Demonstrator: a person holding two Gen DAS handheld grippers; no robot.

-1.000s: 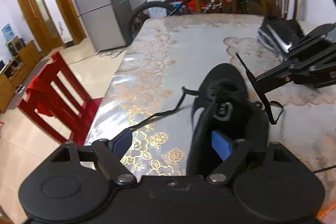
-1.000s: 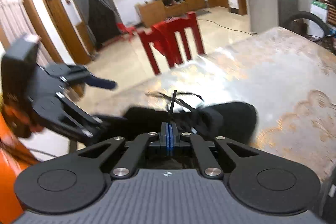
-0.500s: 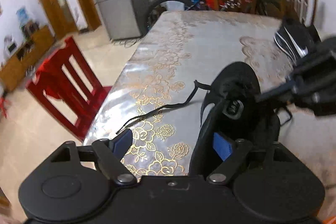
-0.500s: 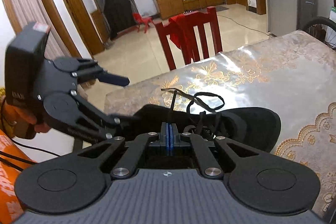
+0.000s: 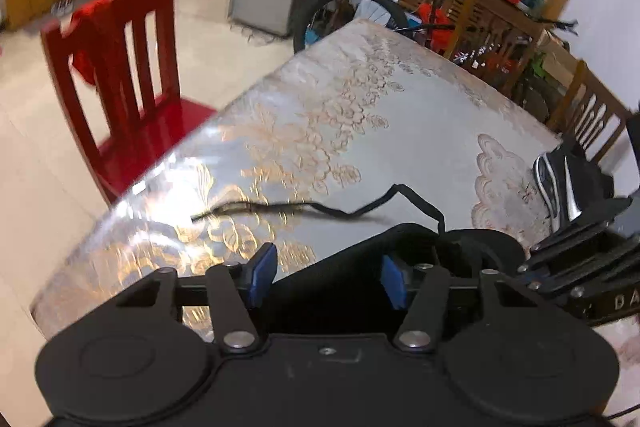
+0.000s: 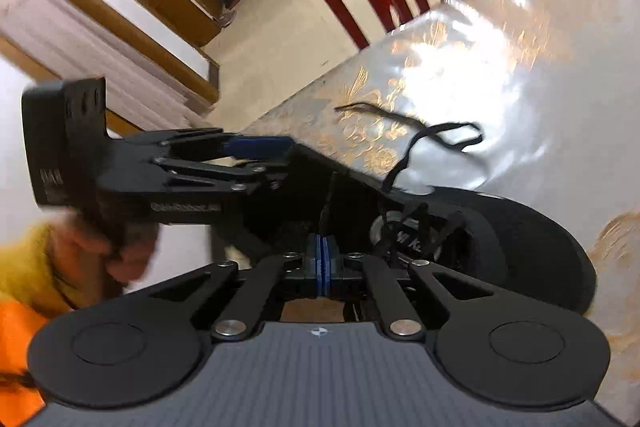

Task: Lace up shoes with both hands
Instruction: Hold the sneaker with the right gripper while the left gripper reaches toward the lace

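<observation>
A black shoe (image 6: 520, 239) lies on the table, its toe to the right in the right wrist view; it also shows in the left wrist view (image 5: 352, 275). My left gripper (image 5: 326, 277) is open, with its jaws on either side of the shoe's heel wall. It shows from the side in the right wrist view (image 6: 256, 155). My right gripper (image 6: 322, 259) is shut on the black lace end (image 6: 326, 203), which sticks up from its pads over the shoe's opening. The other lace end (image 5: 296, 207) trails loose across the table to the left, also in the right wrist view (image 6: 404, 123).
The table (image 5: 360, 115) has a glossy floral cloth. A second black shoe with white stripes (image 5: 560, 187) lies at the far right. A red chair (image 5: 120, 75) stands by the table's left edge. A bicycle (image 5: 360, 11) and wooden chairs stand behind.
Both grippers have tilted and swung with the shoe, so the views have rolled. The right gripper has stayed shut on the lace end and the left has stayed open around the heel.
</observation>
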